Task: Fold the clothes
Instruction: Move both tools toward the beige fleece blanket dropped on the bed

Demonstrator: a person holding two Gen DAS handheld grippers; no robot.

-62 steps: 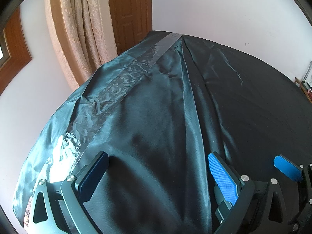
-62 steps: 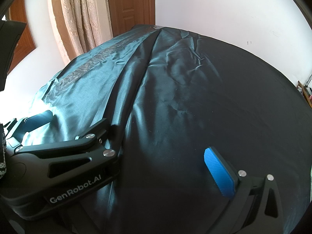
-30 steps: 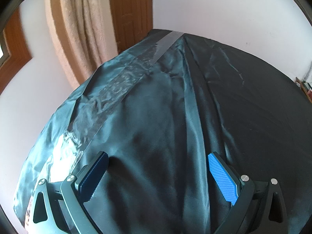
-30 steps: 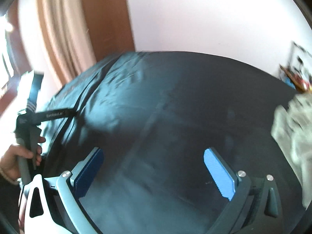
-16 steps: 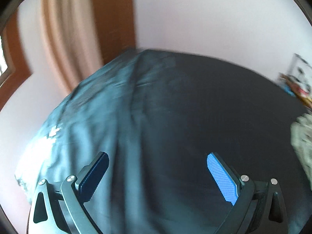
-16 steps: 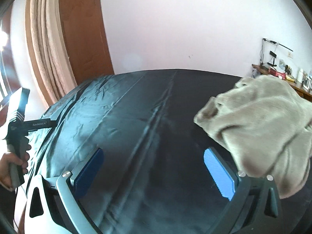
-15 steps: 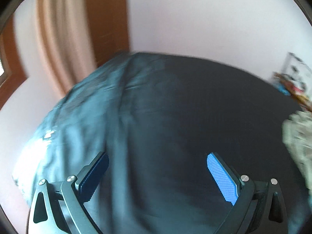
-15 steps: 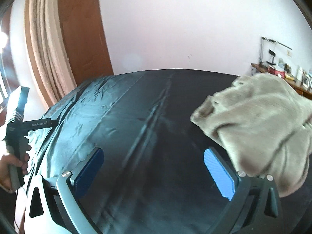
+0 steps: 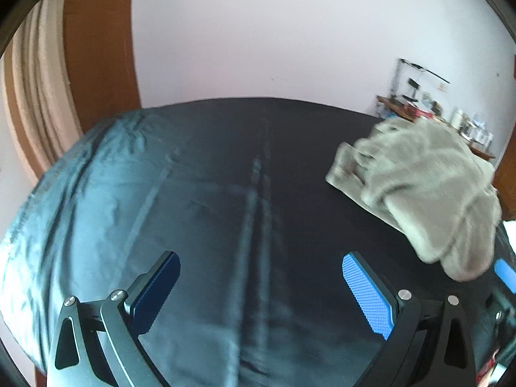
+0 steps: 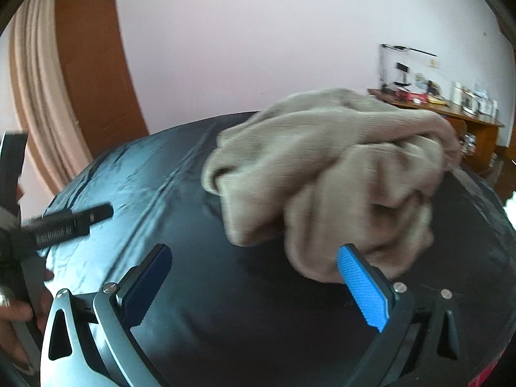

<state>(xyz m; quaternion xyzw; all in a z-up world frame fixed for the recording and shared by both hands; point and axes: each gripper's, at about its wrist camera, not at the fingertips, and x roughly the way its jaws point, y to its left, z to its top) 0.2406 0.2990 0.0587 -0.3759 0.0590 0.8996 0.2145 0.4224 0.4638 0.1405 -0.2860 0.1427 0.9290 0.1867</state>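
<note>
A crumpled beige knit garment (image 10: 338, 167) lies in a heap on the dark satin-covered bed (image 10: 135, 200). In the left wrist view the garment (image 9: 425, 187) sits at the right, well beyond the fingers. My right gripper (image 10: 254, 287) is open and low over the sheet; its blue right fingertip (image 10: 361, 287) is right at the heap's near edge, and nothing is between the jaws. My left gripper (image 9: 261, 293) is open over bare sheet (image 9: 161, 213), left of the garment.
A white wall runs behind the bed, with a wooden door (image 9: 96, 48) and beige curtain (image 9: 29, 96) at the left. A cluttered wooden desk (image 10: 451, 109) stands at the far right. A hand (image 10: 16, 316) holds the other gripper's handle at the left edge of the right wrist view.
Both views have swung right from the bed's left side. The beige garment came into sight and now looms much closer to the right gripper. Both grippers stayed open.
</note>
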